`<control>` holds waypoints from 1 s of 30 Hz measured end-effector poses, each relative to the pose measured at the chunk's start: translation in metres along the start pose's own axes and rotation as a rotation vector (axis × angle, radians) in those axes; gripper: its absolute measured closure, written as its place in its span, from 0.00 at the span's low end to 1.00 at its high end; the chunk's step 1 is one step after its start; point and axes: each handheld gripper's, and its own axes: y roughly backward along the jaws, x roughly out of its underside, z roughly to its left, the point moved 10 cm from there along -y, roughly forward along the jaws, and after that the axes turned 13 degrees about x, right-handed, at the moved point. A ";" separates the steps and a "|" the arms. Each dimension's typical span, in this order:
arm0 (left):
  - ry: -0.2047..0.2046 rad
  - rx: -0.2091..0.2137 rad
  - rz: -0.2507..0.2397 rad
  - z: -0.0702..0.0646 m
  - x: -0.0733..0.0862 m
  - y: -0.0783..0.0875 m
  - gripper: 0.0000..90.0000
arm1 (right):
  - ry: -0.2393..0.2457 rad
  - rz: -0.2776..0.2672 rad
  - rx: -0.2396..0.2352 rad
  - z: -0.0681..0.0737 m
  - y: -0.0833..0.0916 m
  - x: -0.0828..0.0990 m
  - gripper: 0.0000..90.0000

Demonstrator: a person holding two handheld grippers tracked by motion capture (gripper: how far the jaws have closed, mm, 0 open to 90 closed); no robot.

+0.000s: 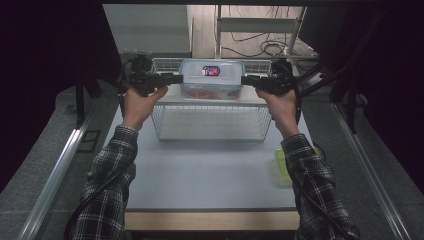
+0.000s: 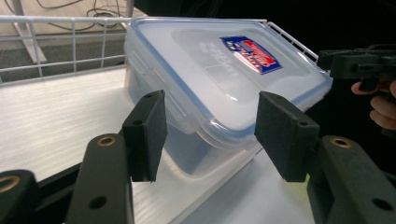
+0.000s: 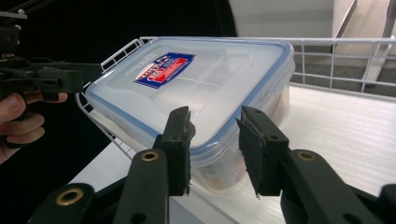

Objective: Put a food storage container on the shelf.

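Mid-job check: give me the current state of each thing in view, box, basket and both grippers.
plastic box: lid on, sitting in the far part of the wire basket, a gripper at each end.
wire basket: upright on the table, its near part unfilled.
left gripper: open, jaws either side of a box corner.
right gripper: open, jaws at the box's near edge.
green item: at the table's right edge, untouched.

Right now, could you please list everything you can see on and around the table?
Food container: one, clear with a blue-rimmed lid and a red and blue label, at the far end of the wire basket, between the two grippers.
Wire basket: one, white, far half of the table.
Plastic piece: one, yellow-green, right table edge, partly hidden by the sleeve.
Table: one, pale grey top, wooden front edge.
Cables: several, dark, on the floor beyond.
Left gripper: black, at the container's left end.
Right gripper: black, at its right end.
Sleeves: two, plaid.
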 end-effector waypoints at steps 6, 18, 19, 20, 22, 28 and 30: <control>-0.049 0.016 -0.002 -0.011 0.008 0.007 0.46 | 0.092 -0.020 0.006 0.006 0.009 0.004 0.76; -0.182 0.003 0.061 -0.033 0.044 0.015 0.31 | 0.219 -0.042 0.027 0.015 0.023 0.027 0.68; -0.190 0.006 0.068 -0.035 0.048 0.014 0.29 | 0.220 -0.044 0.024 0.016 0.024 0.029 0.68; -0.192 0.009 0.073 -0.038 0.051 0.014 0.28 | 0.221 -0.042 0.022 0.016 0.026 0.031 0.68; -0.203 0.014 0.079 -0.041 0.058 0.013 0.24 | 0.225 -0.045 0.016 0.016 0.027 0.035 0.68; -0.245 0.020 0.098 -0.053 0.078 0.014 0.18 | 0.238 -0.047 0.007 0.020 0.034 0.051 0.60; -0.250 0.024 0.104 -0.057 0.086 0.014 0.16 | 0.252 -0.044 0.004 0.022 0.037 0.059 0.55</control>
